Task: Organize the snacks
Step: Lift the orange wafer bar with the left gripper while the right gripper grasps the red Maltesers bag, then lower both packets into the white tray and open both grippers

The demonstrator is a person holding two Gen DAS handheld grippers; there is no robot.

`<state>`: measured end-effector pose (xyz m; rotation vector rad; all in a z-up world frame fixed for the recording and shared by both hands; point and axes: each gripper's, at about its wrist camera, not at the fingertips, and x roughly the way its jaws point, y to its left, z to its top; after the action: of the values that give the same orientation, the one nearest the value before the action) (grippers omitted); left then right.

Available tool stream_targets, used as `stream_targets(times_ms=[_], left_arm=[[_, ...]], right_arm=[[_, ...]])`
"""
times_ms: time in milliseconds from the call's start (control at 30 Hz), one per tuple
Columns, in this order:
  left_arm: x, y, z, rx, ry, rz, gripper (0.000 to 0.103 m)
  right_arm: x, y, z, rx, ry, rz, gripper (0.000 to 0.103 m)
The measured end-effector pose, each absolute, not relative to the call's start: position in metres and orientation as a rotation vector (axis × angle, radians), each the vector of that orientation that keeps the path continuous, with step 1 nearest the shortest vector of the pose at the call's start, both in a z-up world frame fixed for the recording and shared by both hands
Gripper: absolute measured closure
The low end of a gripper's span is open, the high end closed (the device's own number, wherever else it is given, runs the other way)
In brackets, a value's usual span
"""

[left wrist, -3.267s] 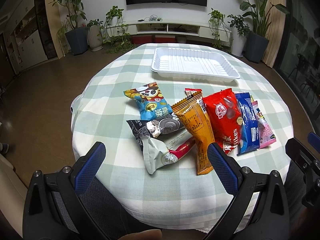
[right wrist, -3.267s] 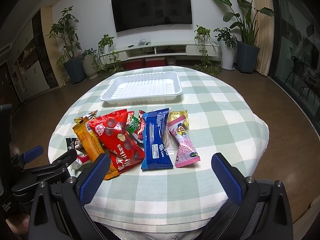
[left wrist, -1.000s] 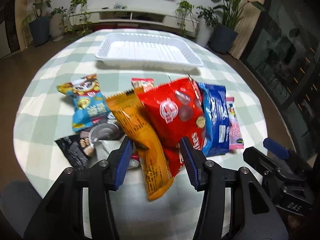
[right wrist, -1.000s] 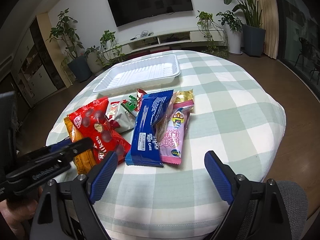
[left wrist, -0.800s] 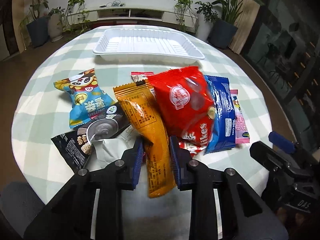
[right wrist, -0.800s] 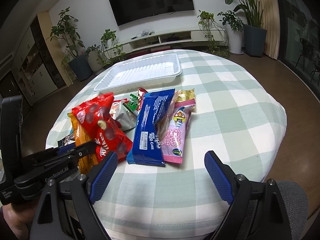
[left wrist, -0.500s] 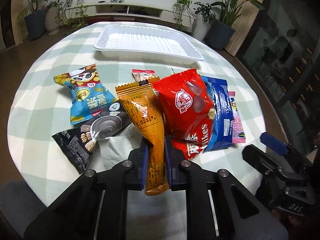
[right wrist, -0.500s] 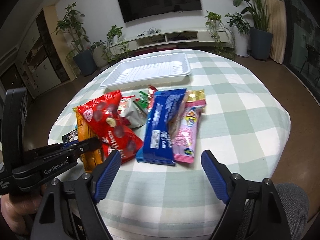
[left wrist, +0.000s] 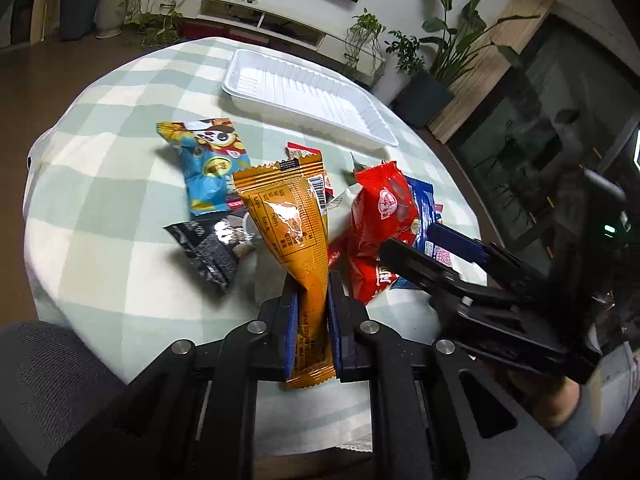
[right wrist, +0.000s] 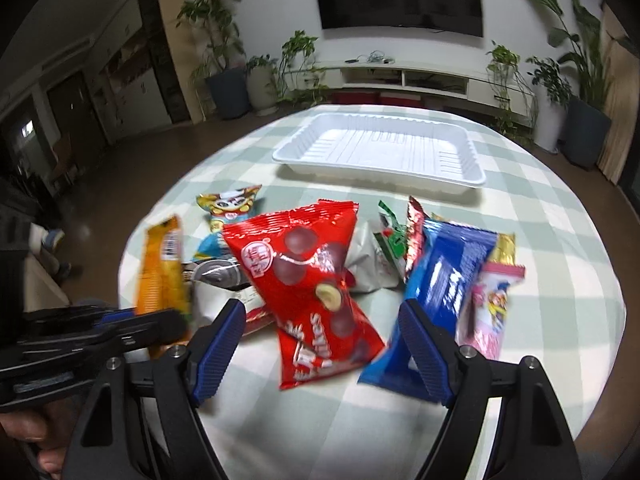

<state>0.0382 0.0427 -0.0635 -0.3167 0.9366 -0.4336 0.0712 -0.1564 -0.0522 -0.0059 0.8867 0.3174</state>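
Already the left gripper [left wrist: 312, 320] pinched the orange packet's [left wrist: 294, 216] lower end; the right gripper [right wrist: 320, 344] gaped around the red bag [right wrist: 312, 288]. Gripped so low, the packet might flop or slip before reaching the white tray [left wrist: 304, 92] ahead.

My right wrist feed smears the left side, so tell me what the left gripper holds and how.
Observer: The left gripper is shut on the orange packet, pads pinching its lower part; the tail sticks out behind them.
Operator: Name its nearest neighbour.
Observer: A black packet lies flat beside it, left of the pads.
Operator: Place my gripper.
Observer: From the left wrist, the right gripper reaches over the near end of the red packet, jaws open.
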Motion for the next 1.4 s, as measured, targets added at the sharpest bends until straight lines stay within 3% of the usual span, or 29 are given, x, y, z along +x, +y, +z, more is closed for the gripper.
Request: stream_targets(times_ms=[133,400,500,1000,1400], left_arm=[[0.038,0.053,-0.065,-0.334,0.935,-0.43,0.092],[0.039,0.05,-0.07,-0.33,0.951,-0.44,0.092],[0.041,0.049,-0.068,-0.325,0.949,-0.439,0.092],[0.072,0.058,-0.03,-0.315,0.912,-0.445,0.092],[0.204,0.045,0.037,-0.149,0.892,-0.457,0.092]], right_arm=[[0.087,-0.148,-0.065,-0.068,0.937,0.316,0.027],[0.083,-0.148,-0.076,-0.047,0.972,0.382,0.064],[0.08,-0.153,-0.07,-0.014,0.961,0.39,0.071],[0.082,-0.216,-0.025,0.365,0.893,0.484,0.075],[0.204,-0.288,0.009,0.438,0.899,0.39,0.075]])
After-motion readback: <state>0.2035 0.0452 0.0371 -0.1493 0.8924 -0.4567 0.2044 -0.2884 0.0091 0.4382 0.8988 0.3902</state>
